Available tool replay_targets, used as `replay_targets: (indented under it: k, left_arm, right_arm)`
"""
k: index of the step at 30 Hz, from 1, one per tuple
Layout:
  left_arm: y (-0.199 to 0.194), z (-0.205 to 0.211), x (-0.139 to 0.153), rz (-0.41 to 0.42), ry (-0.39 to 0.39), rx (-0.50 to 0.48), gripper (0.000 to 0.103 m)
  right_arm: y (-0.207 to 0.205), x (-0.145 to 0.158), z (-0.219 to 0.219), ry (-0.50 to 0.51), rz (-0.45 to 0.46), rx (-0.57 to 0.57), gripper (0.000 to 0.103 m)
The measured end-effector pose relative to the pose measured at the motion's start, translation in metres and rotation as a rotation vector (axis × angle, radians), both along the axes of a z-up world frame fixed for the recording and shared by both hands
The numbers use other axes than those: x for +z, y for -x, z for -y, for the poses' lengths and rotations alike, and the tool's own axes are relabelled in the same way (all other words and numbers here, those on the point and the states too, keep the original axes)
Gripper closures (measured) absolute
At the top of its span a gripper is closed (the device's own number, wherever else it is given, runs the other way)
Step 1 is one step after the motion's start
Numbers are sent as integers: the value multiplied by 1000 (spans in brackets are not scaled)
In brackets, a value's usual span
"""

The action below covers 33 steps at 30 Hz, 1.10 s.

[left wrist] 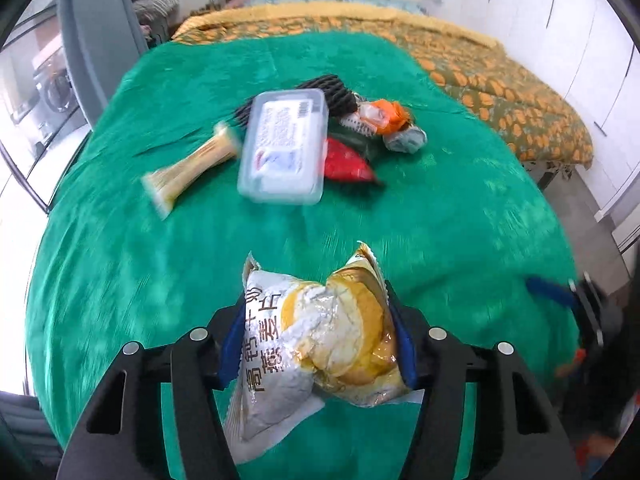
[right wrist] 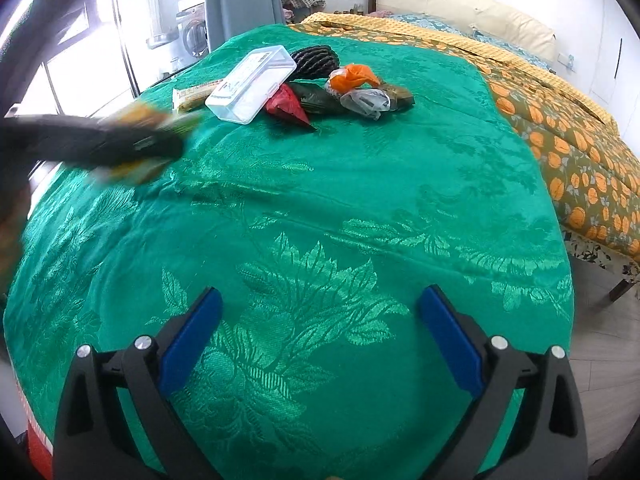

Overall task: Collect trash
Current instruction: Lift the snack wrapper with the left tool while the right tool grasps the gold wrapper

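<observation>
Two claws: both are seen over a bed covered by a green patterned spread.
Left claw: its blue pads are closed against the sides of a crumpled silver-and-yellow snack bag, which is held just above the spread near the bed's near edge.
Right claw: its jaws are spread wide with nothing between them, only green cloth being seen beyond the blue pads.
Trash pile: gathered near the middle of the bed, well apart from both claws.
Clear plastic box: laid at the pile's centre, tilted on other items.
Yellow wrapper: placed just left of the box.
Red pouch: tucked against the box's right side.
Black mesh sleeve: set behind the box.
Orange bag: bunched at the pile's right, with a grey bag beside it.
Orange-patterned quilt: spread along the bed's far right side.
</observation>
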<state>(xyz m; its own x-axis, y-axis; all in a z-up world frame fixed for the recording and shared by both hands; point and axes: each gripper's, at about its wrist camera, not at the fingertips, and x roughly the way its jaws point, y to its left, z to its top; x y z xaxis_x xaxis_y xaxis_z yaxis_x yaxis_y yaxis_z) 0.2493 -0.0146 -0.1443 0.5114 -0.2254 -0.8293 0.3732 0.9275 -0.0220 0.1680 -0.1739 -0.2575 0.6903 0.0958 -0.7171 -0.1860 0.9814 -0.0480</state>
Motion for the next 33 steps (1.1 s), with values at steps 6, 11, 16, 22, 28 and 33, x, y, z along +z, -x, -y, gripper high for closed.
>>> replay_targets:
  k: [6, 11, 16, 22, 28, 33]
  left_arm:
    - [48, -28, -18, 45, 10, 29, 35]
    - [48, -28, -38, 28, -11, 44, 15]
    - [49, -32, -42, 45, -23, 55, 11]
    - [50, -33, -42, 56, -18, 75, 9]
    - [51, -35, -43, 55, -9, 81, 9]
    - [50, -37, -42, 49, 4, 83, 9]
  right_arm:
    - [1, 0, 1, 2, -1, -3, 7]
    - [1, 0, 2, -7, -7, -4, 6]
    - [0, 0, 4, -14, -19, 13, 6]
    - [-18, 13, 16, 3, -31, 26, 6]
    - [-94, 43, 28, -12, -10, -15, 12]
    - [-154, 50, 24, -77, -22, -77, 26]
